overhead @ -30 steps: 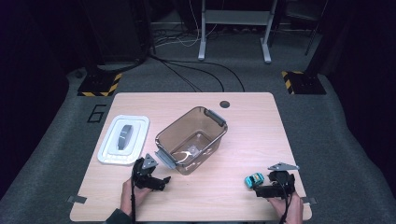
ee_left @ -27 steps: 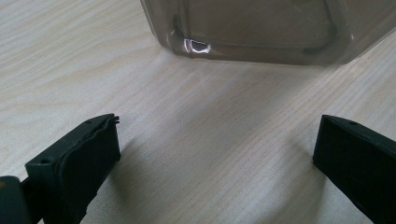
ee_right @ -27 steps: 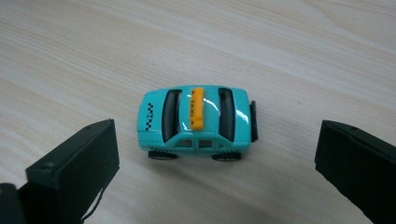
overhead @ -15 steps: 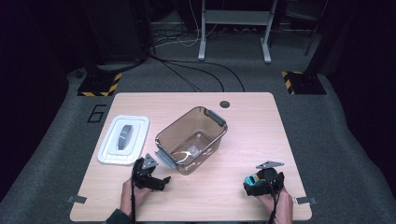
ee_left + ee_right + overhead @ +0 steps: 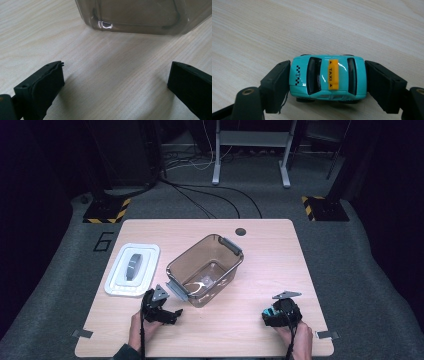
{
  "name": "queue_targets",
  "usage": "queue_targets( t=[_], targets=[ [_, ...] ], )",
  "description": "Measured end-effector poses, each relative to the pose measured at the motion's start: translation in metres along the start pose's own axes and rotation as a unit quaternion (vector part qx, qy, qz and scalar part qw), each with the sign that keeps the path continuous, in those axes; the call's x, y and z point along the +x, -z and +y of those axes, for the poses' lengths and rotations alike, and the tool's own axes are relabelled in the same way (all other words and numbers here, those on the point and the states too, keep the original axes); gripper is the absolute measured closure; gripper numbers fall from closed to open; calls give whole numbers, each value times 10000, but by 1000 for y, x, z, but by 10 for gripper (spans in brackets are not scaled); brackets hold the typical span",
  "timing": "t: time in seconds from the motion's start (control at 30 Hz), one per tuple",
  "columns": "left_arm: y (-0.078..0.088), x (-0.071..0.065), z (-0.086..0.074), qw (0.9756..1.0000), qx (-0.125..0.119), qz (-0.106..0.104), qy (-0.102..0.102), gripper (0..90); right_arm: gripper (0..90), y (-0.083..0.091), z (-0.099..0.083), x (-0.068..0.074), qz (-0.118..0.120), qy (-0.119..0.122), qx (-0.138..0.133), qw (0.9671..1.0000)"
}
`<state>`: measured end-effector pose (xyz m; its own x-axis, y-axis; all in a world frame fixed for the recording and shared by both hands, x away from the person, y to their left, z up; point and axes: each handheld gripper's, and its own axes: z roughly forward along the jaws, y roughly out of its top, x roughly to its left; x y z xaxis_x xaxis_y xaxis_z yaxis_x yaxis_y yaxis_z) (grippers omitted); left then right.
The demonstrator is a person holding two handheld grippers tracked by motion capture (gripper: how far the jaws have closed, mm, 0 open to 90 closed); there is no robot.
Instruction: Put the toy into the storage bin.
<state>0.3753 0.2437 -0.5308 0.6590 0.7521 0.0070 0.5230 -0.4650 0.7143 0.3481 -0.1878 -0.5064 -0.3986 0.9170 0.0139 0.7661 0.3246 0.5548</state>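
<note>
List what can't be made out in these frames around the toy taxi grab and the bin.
- Toy taxi: its ends are covered by the right gripper jaws in the right gripper view; mostly hidden behind the gripper in the high view.
- Clear bin: the small item inside is too small to identify in the high view.
- Bin in the left gripper view: cut off by the top edge.

We see a wooden table with pale grain and rounded corners, and a small dark round hole near its far edge. It stands on a grey carpet floor. On the floor at the left a number six is marked. Two bases with yellow and black stripes stand far left and far right. Black cables run over the floor toward a grey metal frame at the far side. The room around is very dark.
</note>
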Motion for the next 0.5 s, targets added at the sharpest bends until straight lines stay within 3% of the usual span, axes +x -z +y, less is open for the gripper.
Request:
queue_targets(
  t=[0.3, 0.5],
  targets=[
    [0, -1, 0, 10000, -19, -9, 42, 2, 242, 2, 2, 0, -1, -51, -105, 9999],
    [0, 0, 0, 10000, -3, -10, 21, 3, 242, 0, 11, 4, -17, 87, -121, 9999]
  ],
)
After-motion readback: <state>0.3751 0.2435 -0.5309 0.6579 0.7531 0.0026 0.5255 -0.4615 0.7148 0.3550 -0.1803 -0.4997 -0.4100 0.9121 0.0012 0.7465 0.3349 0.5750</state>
